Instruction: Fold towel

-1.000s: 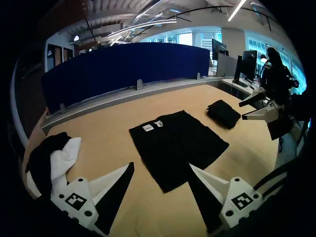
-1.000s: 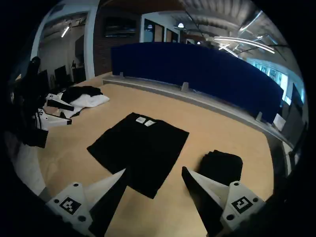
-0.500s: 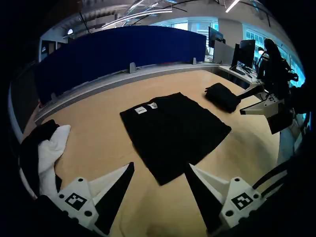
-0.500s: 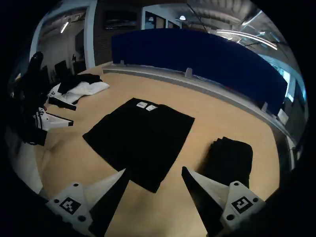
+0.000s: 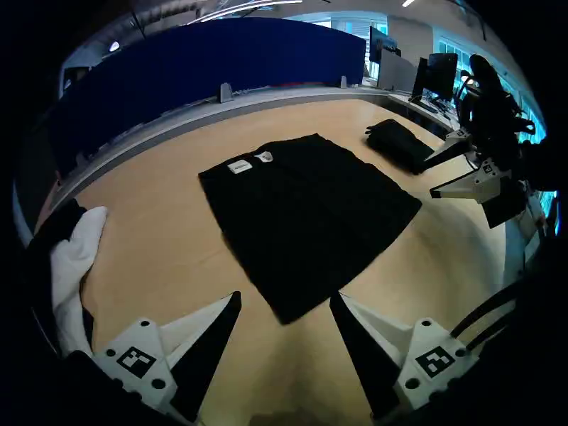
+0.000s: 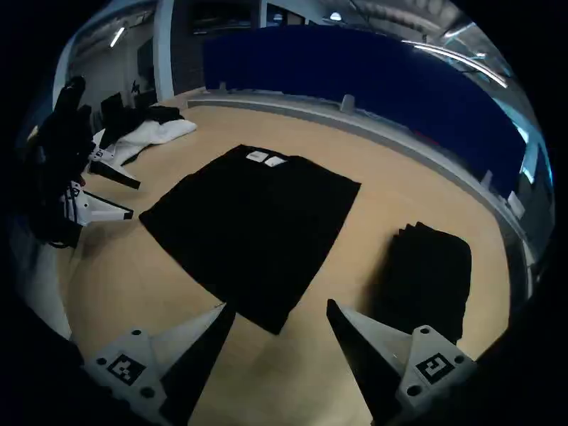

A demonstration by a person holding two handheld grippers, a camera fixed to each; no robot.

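Observation:
A black towel (image 5: 305, 206) (image 6: 248, 220) lies spread flat on the wooden table, with two small white tags at its far edge. My left gripper (image 5: 284, 334) hangs open just short of the towel's near corner, nothing between its fingers. My right gripper (image 6: 277, 341) is open too, above another near corner of the towel. In the left gripper view the right gripper (image 5: 465, 167) stands open at the far right. In the right gripper view the left gripper (image 6: 106, 192) stands open at the far left.
A folded black cloth (image 5: 397, 142) (image 6: 429, 277) lies on the table (image 5: 170, 234) to the right of the towel. A heap of white and black cloth (image 5: 67, 263) (image 6: 142, 131) sits to the left. A blue partition (image 5: 199, 64) runs along the table's far edge; monitors (image 5: 433, 74) stand beyond.
Both grippers have moved down and forward toward the towel's near edge; the towel now looks larger and closer in both views. Both stay open.

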